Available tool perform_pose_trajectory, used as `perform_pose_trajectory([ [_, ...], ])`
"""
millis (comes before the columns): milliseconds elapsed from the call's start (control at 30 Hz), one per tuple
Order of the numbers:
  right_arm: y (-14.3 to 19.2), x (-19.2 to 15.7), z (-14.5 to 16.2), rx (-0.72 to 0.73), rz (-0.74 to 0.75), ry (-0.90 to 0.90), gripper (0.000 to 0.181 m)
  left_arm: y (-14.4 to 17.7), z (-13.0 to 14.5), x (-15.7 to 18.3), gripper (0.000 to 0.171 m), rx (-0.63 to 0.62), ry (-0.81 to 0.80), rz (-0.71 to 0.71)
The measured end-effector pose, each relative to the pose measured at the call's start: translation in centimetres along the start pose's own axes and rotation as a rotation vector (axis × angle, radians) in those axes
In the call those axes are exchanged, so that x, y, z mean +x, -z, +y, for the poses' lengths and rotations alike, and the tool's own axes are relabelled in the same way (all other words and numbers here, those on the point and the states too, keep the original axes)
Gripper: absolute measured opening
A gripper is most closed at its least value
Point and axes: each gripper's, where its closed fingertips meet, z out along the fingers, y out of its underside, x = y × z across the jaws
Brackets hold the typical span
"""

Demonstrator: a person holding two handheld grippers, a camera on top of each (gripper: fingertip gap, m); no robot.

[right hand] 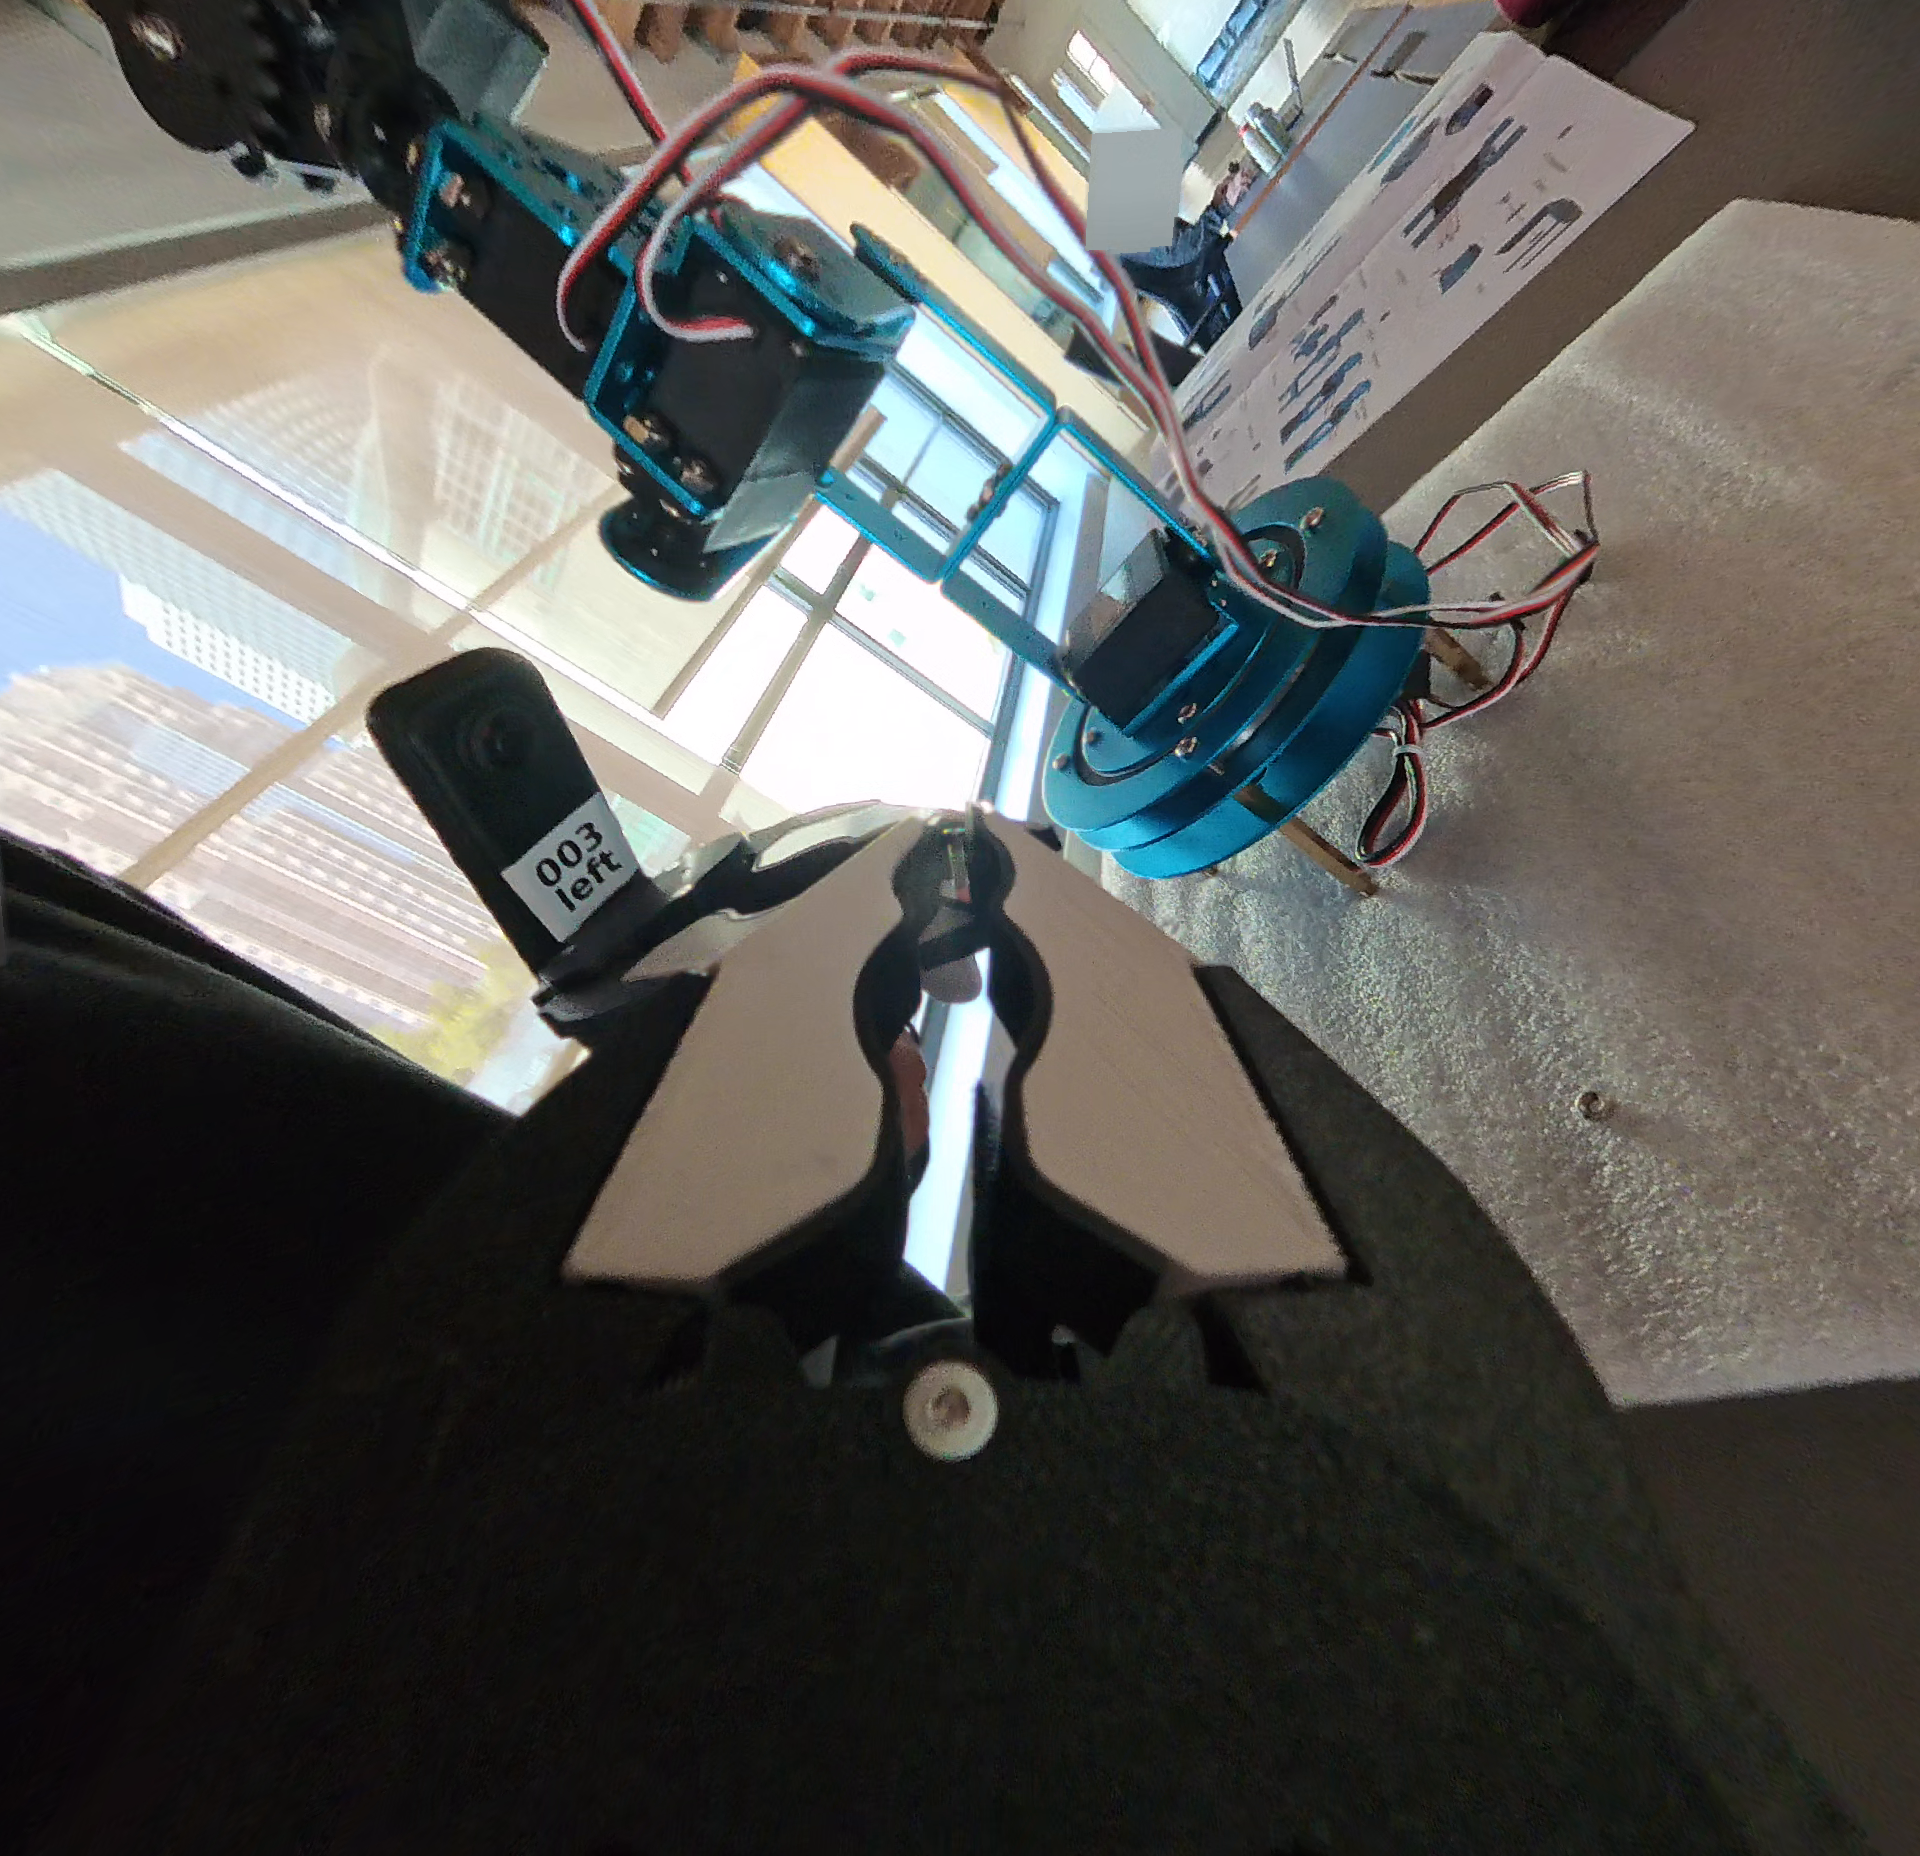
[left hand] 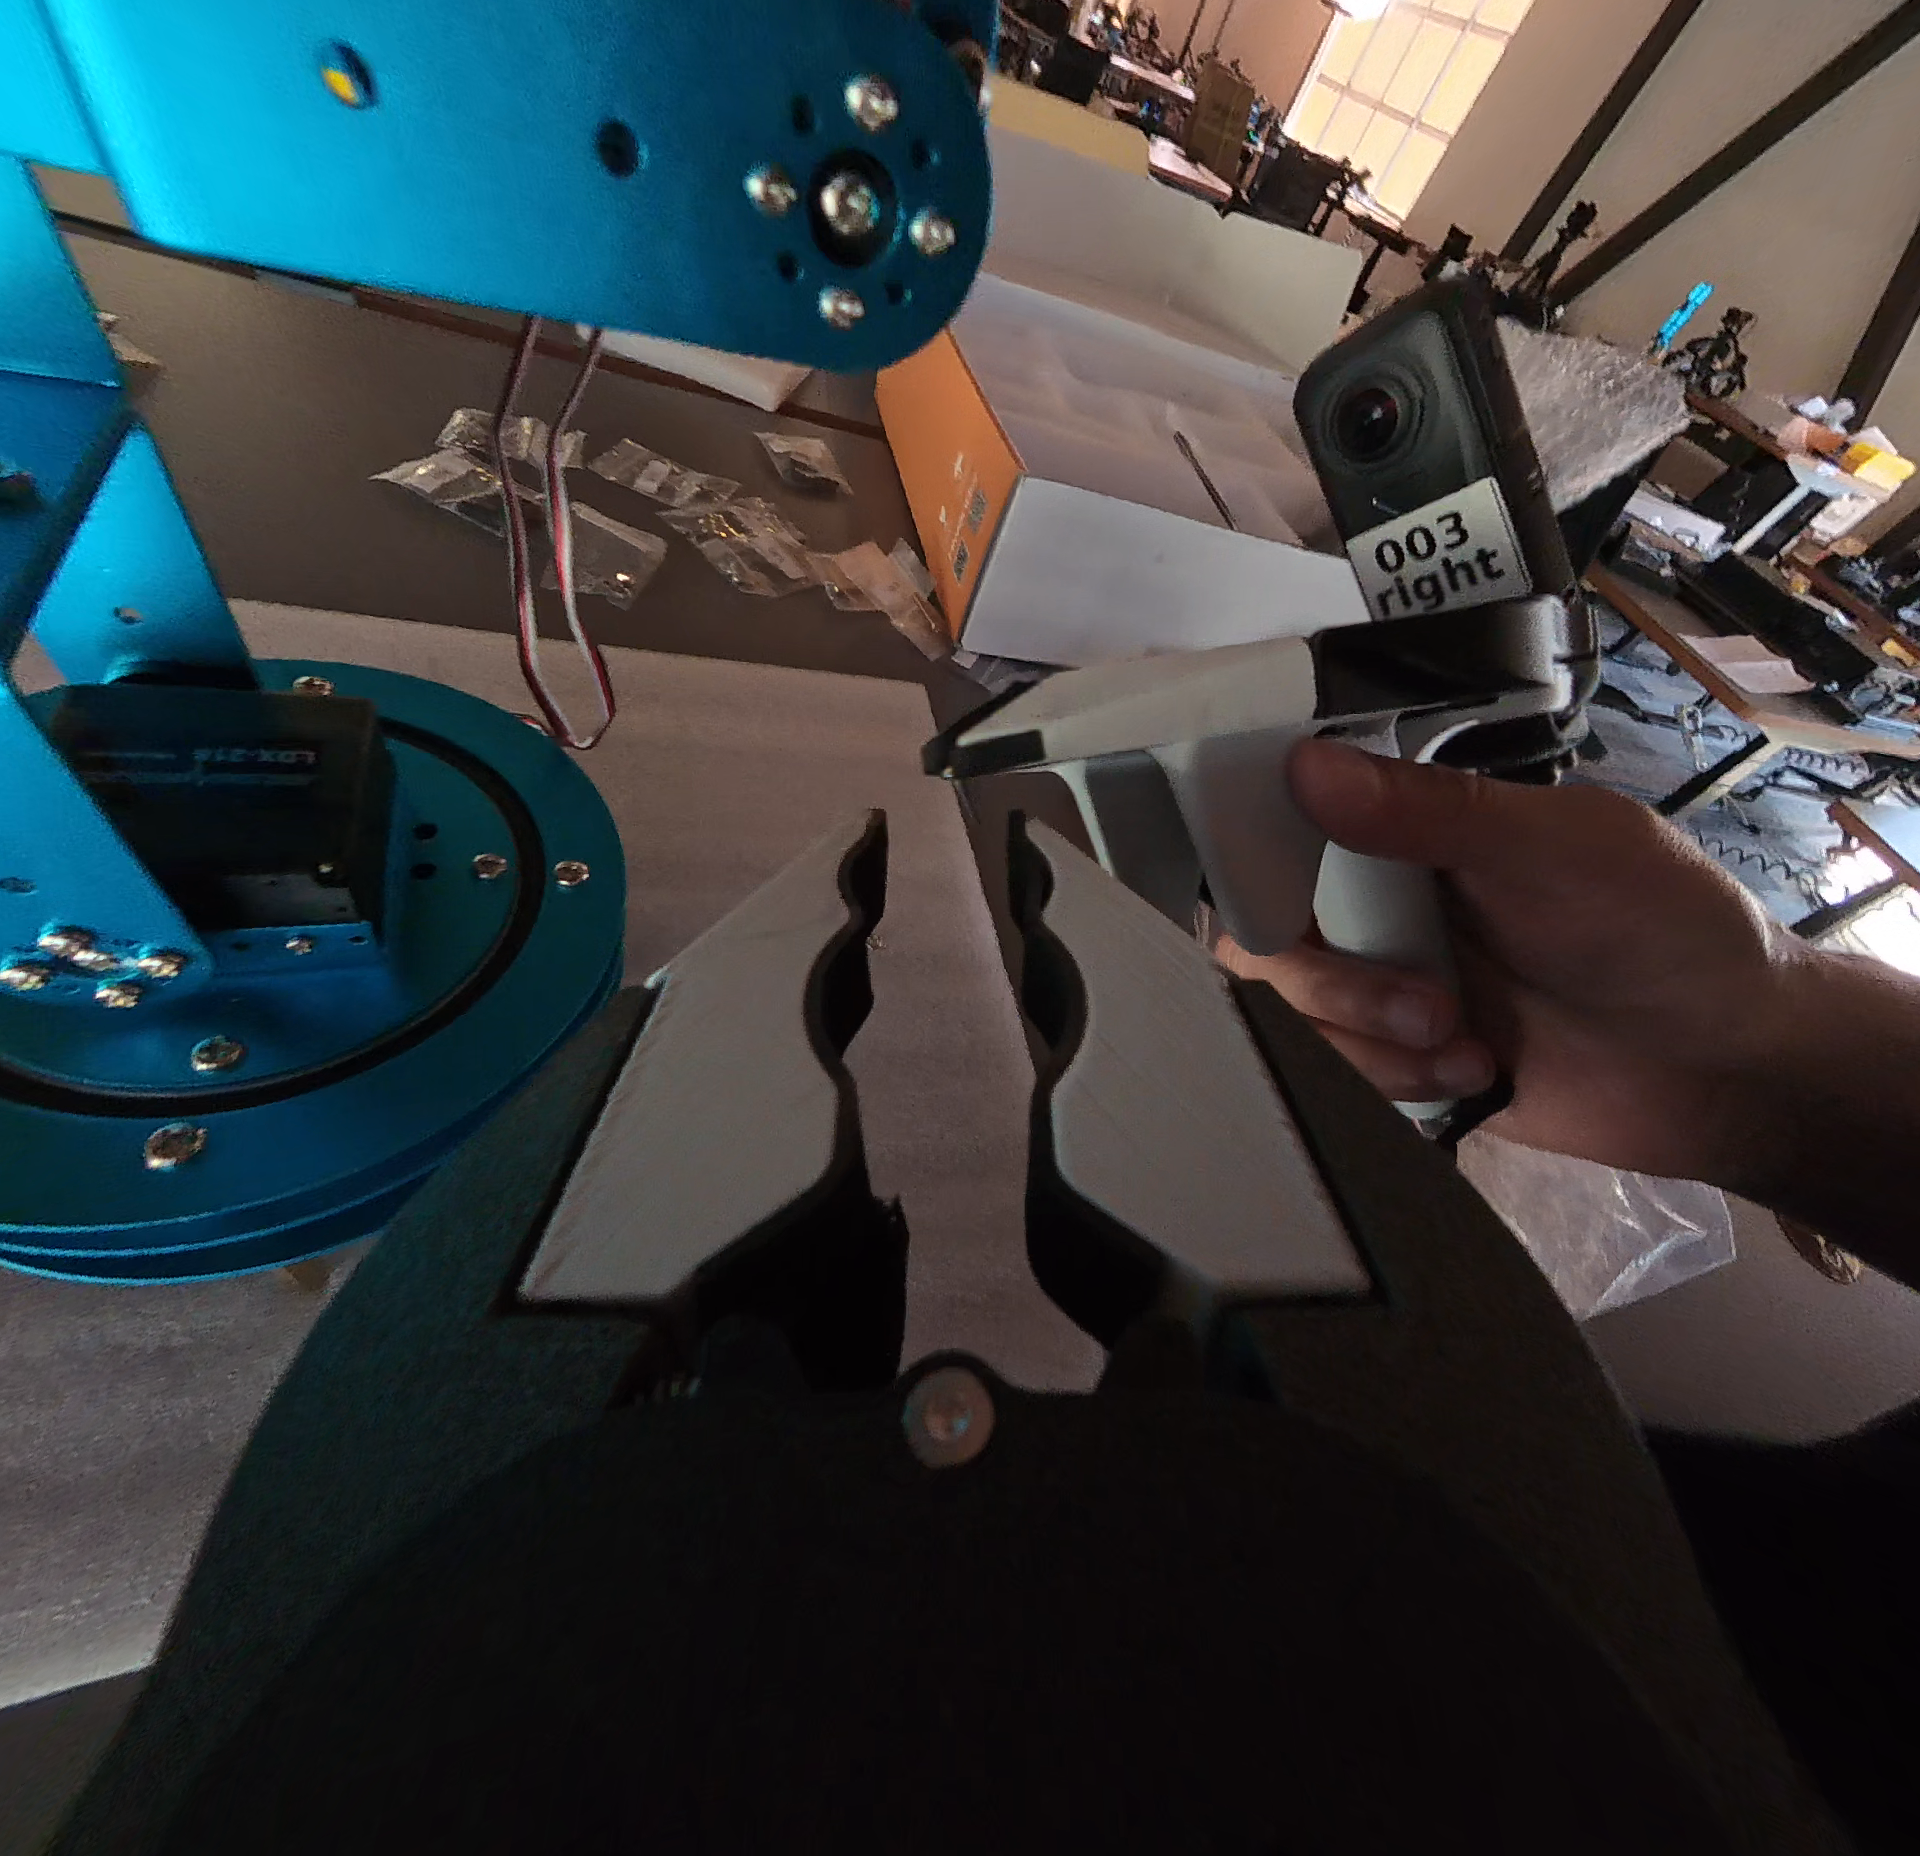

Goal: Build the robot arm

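Observation:
A blue metal robot arm kit stands on a pale foam sheet (left hand: pixel 769 726). Its round base (left hand: pixel 312 1027) is just left of my left gripper (left hand: pixel 948 830), which is open and empty. A blue arm link (left hand: pixel 571 144) hangs above. My right gripper (left hand: pixel 940 757), held by a hand (left hand: pixel 1558 975), points left just beyond my left fingertips. In the right wrist view my right gripper (right hand: pixel 964 817) is shut, its tips near the blue base (right hand: pixel 1247 684). I cannot tell whether anything small is pinched. The left gripper's camera (right hand: pixel 488 767) is close on the left.
Red, white and black servo wires (right hand: pixel 1455 611) trail from the base over the foam. An orange and white box (left hand: pixel 1091 559) and several small clear bags (left hand: pixel 623 518) lie behind. A printed sheet (right hand: pixel 1455 248) lies past the base. A small screw (right hand: pixel 1590 1105) lies on the foam. Less than 4 cm separates the two grippers' tips.

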Motion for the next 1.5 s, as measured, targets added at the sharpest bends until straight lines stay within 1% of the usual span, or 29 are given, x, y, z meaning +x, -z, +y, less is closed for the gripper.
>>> perform_pose_trajectory([
  [33,-0.1,0.0,0.1,-0.005,0.011,0.012,0.003,-0.1,0.1,0.1,0.022,-0.012,-0.011,0.003],
  [67,-0.2,0.0,0.2,-0.014,0.01,0.02,0.003,-0.1,0.2,0.0,0.016,-0.014,-0.022,-0.005],
  [100,-0.3,-0.1,0.5,-0.033,0.008,0.025,0.003,-0.1,0.1,0.1,0.006,-0.007,-0.037,-0.003],
  [133,-0.3,-0.1,0.5,-0.034,0.013,0.036,0.002,0.0,0.0,0.2,0.002,-0.003,-0.054,-0.002],
  [233,-0.1,-0.4,0.5,-0.049,0.004,0.049,0.002,0.2,-0.1,0.3,0.001,-0.004,-0.163,-0.027],
  [300,0.1,-0.1,0.9,-0.1,0.033,0.11,0.004,0.1,0.3,0.2,0.001,-0.04,-0.297,-0.049],
  [400,0.4,0.2,1.6,-0.225,0.068,0.216,0.003,0.1,1.0,0.1,0.001,-0.086,-0.513,-0.092],
  [567,0.6,0.5,2.2,-0.379,0.125,0.363,0.003,0.1,1.5,-0.1,0.0,-0.145,-0.792,-0.152],
  [667,0.4,0.9,2.6,-0.435,0.15,0.388,0.003,0.2,1.8,-0.6,0.0,-0.189,-0.998,-0.204],
  [733,0.3,1.0,2.7,-0.446,0.154,0.384,0.003,0.3,1.8,-0.9,0.0,-0.202,-1.135,-0.251],
  [833,0.2,1.2,2.8,-0.441,0.133,0.336,0.003,0.2,1.9,-1.1,0.0,-0.208,-1.255,-0.279],
  [867,0.2,1.2,2.7,-0.419,0.118,0.306,0.002,0.2,1.8,-1.1,0.001,-0.203,-1.256,-0.278],
  [967,0.3,0.5,1.8,-0.302,0.029,0.195,0.002,0.4,0.7,-0.8,0.002,-0.153,-1.187,-0.27],
  [1000,0.4,0.4,1.5,-0.269,0.014,0.171,0.0,0.4,0.5,-0.8,0.006,-0.149,-1.167,-0.267],
  [1067,0.7,0.2,0.7,-0.195,0.004,0.17,0.0,0.6,0.4,-1.2,0.025,-0.157,-1.128,-0.28],
  [1100,0.8,-0.1,0.3,-0.166,-0.007,0.177,0.0,0.8,0.4,-1.5,0.027,-0.158,-1.103,-0.279],
  [1167,1.0,0.0,0.2,-0.154,0.017,0.215,0.0,1.3,0.3,-1.6,0.023,-0.146,-1.056,-0.267],
  [1233,1.1,0.1,-0.1,-0.129,0.045,0.249,0.0,1.5,0.6,-1.3,0.026,-0.155,-1.013,-0.236],
  [1300,1.0,0.0,0.0,-0.127,0.071,0.291,0.0,1.4,0.2,-0.4,0.028,-0.134,-0.962,-0.198],
  [1367,0.9,-0.1,0.1,-0.125,0.12,0.374,0.0,1.0,-0.3,0.4,0.026,-0.108,-0.92,-0.178],
  [1433,0.8,-0.5,0.5,-0.136,0.137,0.412,0.0,0.8,-0.7,0.7,0.013,-0.093,-0.926,-0.18],
  [1500,1.0,-0.6,0.4,-0.126,0.164,0.439,0.0,0.6,-0.6,0.5,0.008,-0.105,-0.965,-0.2],
])
